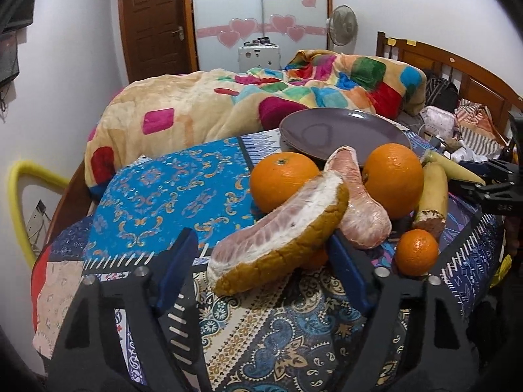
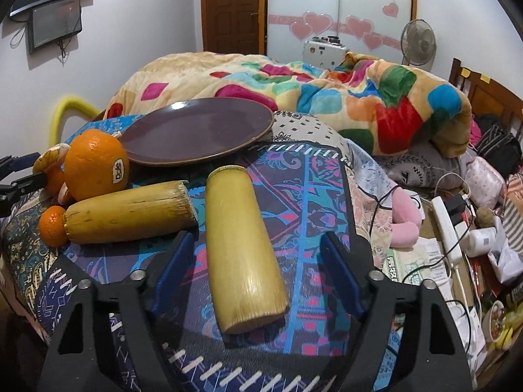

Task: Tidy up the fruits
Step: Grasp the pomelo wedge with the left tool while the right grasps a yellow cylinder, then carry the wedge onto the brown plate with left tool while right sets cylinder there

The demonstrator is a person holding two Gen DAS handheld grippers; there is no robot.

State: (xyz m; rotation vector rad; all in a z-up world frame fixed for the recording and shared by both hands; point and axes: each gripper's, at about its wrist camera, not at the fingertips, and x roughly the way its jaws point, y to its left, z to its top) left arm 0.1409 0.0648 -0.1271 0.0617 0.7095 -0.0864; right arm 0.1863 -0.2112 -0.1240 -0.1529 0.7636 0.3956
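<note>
Both grippers are down at the patchwork-cloth table (image 1: 170, 192), each lined up on a different piece. Left gripper (image 1: 261, 261) straddles the near pomelo wedge with brown rind and pale pink flesh (image 1: 278, 238), lower centre of the left view; its blue pads (image 1: 346, 268) sit either side, the right one looks close to or against the rind, the left one clear — so jaws open, nothing gripped yet. Right gripper (image 2: 258, 264) brackets the near yellow cylindrical fruit chunk with cut ends (image 2: 245, 245), lower centre of the right view, gaps visible on both sides: open, not holding. The chunk lies lengthwise along the fingers, so closing should catch it across its narrow width — likely why the approach is from that end. The empty round purple-brown plate (image 2: 196, 134) sits behind the fruit, upper centre in both views; I'd take it as the destination. Remaining fruit is clustered between the grippers and the plate: two large oranges (image 1: 394, 179), the right one touching the plate rim and carrying a sticker, a second peeled pomelo segment (image 1: 356, 202) leaning between them, a small mandarin (image 1: 416, 251) in front, and a second yellow chunk (image 2: 130, 212) lying crosswise at left of the right view. Risk: the wedge rests tilted against the neighbouring pieces, so lifting it may shift them.
</note>
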